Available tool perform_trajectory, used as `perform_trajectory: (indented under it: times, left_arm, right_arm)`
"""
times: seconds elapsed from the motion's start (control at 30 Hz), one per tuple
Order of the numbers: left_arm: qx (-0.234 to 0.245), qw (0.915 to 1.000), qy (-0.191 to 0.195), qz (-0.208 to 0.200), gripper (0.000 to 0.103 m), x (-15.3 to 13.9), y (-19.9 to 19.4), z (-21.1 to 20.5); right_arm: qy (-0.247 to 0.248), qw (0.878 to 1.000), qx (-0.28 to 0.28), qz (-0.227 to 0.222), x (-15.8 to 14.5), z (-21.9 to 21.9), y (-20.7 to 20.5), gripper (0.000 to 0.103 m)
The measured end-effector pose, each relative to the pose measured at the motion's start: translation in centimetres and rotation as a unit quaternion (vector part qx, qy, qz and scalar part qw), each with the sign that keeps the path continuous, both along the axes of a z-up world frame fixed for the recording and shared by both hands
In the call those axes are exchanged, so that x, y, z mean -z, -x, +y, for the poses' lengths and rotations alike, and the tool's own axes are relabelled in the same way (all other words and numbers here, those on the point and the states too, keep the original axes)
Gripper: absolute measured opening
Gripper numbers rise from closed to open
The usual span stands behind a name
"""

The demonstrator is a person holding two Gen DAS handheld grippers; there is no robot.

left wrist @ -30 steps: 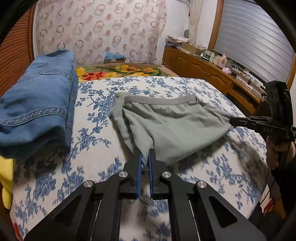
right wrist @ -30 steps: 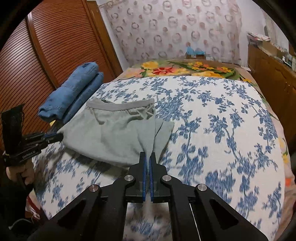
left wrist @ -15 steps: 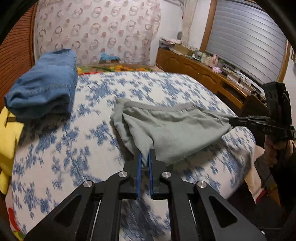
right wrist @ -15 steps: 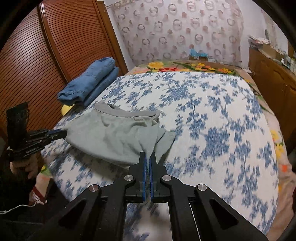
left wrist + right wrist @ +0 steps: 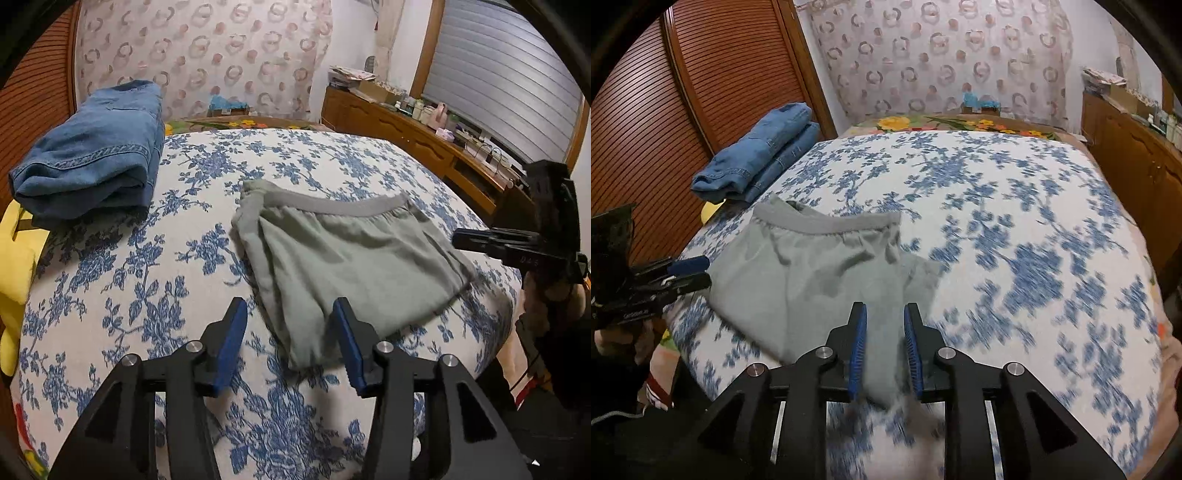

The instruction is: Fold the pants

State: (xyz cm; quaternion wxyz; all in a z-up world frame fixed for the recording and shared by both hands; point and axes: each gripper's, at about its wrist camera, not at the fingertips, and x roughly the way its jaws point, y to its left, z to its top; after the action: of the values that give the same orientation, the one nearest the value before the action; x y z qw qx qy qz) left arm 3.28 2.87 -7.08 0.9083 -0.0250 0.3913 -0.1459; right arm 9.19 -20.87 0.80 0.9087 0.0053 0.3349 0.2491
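in the left wrist view the left gripper (image 5: 290, 332) sits nearest, its blue-padded fingers (image 5: 232, 343) spread wide apart with nothing between them but the near corner of the grey-green pants (image 5: 354, 266), which lies loose on the bed below and is not pinched. the right gripper (image 5: 884, 341) shows closest in the right wrist view, its blue pads parted too, a narrower gap than the left's, and a blurred end of the pants fabric sits in that gap without the pads pressing on it. the pants (image 5: 816, 277) lie folded on the near part of the floral bedspread (image 5: 147, 258), white with blue flowers, with the grey waistband (image 5: 332, 203) at the far edge of the bundle and the folded edges toward the grippers. in the left wrist view the right gripper (image 5: 461, 240) appears at the right side of the pants, its tip just beside the fabric's edge; in the right wrist view the left gripper (image 5: 698, 271) appears at the left side of the pants, its two fingers apart and the tips just at the cloth's edge. farther back on the left side of the bed sits a stack of folded blue jeans (image 5: 92, 151), well apart from the pants, with something yellow (image 5: 14, 266) partly beneath and beside it. beyond the bedspread a strip of bright flowered cloth (image 5: 960, 123) crosses the far end of the bed, then a curtain with ring patterns (image 5: 942, 55). a slatted wooden door (image 5: 701, 92) stands along the left and a wooden cabinet (image 5: 406, 136) with cluttered small items runs along the right under a window shutter (image 5: 517, 74).
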Motion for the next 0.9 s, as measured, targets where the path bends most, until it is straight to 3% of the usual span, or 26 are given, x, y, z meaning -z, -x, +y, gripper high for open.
perform_trajectory:
  times: [0.47, 0.53, 0.7, 0.9]
  left_arm:
    - [-0.016, 0.9996, -0.02, -0.008, 0.049, 0.3, -1.8, 0.0]
    - [-0.017, 0.9996, -0.021, -0.007, 0.049, 0.3, -1.9, 0.0]
    - [-0.022, 0.9995, -0.023, -0.006, 0.049, 0.5, -2.2, 0.0]
    - [-0.023, 0.9994, -0.025, -0.005, 0.049, 0.6, -2.2, 0.1]
  right_arm:
    - [0.01, 1.0, 0.008, -0.002, 0.8, 2.2, -4.0, 0.021]
    - [0.011, 1.0, 0.008, -0.002, 1.0, 2.1, -4.2, 0.01]
    - [0.007, 1.0, -0.003, -0.009, 0.8, 1.6, -4.1, 0.003]
    - [0.003, 0.998, 0.046, -0.037, 0.0, 0.1, -3.6, 0.001]
